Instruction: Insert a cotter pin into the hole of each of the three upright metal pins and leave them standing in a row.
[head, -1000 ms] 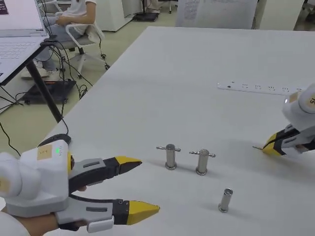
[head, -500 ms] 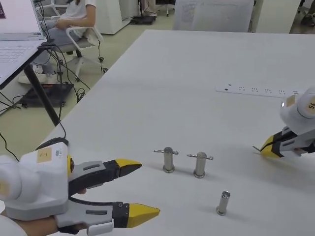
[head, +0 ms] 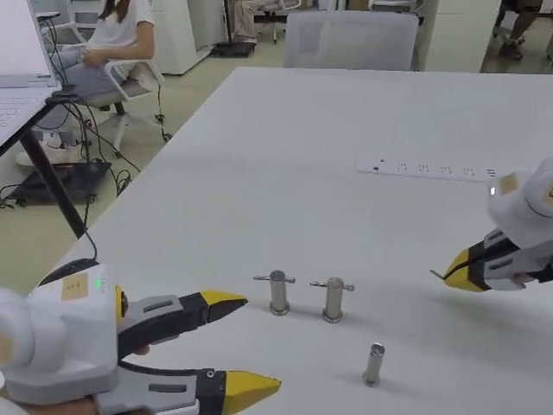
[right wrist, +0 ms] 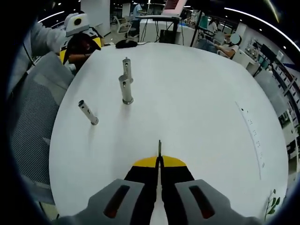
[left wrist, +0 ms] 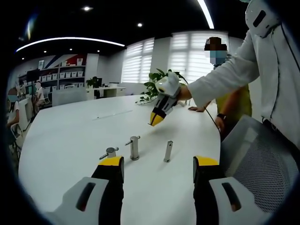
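Three upright metal pins stand on the white table [head: 346, 130]. Two of them [head: 278, 292] [head: 333, 299] carry a cotter pin through the top. The third pin [head: 373, 364] stands nearer me with its hole bare. My left gripper [head: 262, 341] is open at the lower left, with nothing between its yellow fingertips; its own view has the pins [left wrist: 134, 147] just ahead. My right gripper [head: 445, 277] hovers to the right of the row, shut on a thin cotter pin [right wrist: 159, 147] that pokes out past its tips. The bare pin [right wrist: 88, 112] lies ahead and left of it.
A white power strip [head: 428, 169] lies further back on the table. The table's left edge drops to the floor, where cables and a laptop stand [head: 52, 164] are. A person sits on a chair [head: 112, 52] at the back left. A grey chair [head: 350, 39] stands at the far end.
The head view has shifted, so everything sits lower and further left in the picture. My right gripper, still holding the cotter pin, has risen a little off the table. The left gripper stays open.
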Demonstrator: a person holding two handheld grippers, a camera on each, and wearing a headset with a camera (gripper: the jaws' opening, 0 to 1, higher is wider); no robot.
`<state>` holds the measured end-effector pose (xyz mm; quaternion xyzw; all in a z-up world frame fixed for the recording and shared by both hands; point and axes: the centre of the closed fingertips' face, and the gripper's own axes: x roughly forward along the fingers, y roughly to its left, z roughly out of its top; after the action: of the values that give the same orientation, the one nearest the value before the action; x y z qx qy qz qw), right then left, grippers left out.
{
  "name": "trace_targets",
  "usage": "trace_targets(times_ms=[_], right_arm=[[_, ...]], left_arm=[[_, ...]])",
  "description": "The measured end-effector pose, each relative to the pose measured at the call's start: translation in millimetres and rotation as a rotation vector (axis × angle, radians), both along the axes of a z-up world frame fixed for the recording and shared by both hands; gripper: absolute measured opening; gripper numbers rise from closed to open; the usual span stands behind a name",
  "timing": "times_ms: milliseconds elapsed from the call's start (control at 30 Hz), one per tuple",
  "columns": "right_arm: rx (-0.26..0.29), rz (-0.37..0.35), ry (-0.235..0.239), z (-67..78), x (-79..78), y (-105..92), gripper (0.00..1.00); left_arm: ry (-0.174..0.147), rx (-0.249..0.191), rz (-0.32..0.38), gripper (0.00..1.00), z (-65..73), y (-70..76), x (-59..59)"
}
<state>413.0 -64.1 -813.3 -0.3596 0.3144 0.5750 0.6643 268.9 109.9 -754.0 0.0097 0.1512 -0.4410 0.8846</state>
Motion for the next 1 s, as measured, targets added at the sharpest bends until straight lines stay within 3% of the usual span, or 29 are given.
trace_targets(times_ms=[700, 1000], right_arm=[[0.041, 0.133, 0.019, 51.9, -71.0, 31.5, 0.02], [0.033, 0.195, 0.037, 58.8, -95.0, 47.8, 0.02]], left_arm=[[-0.035, -0.008, -0.074, 0.54, 11.2, -33.5, 5.1], [-0.056, -0.021, -0.117, 0.47, 17.6, -51.3, 9.5]])
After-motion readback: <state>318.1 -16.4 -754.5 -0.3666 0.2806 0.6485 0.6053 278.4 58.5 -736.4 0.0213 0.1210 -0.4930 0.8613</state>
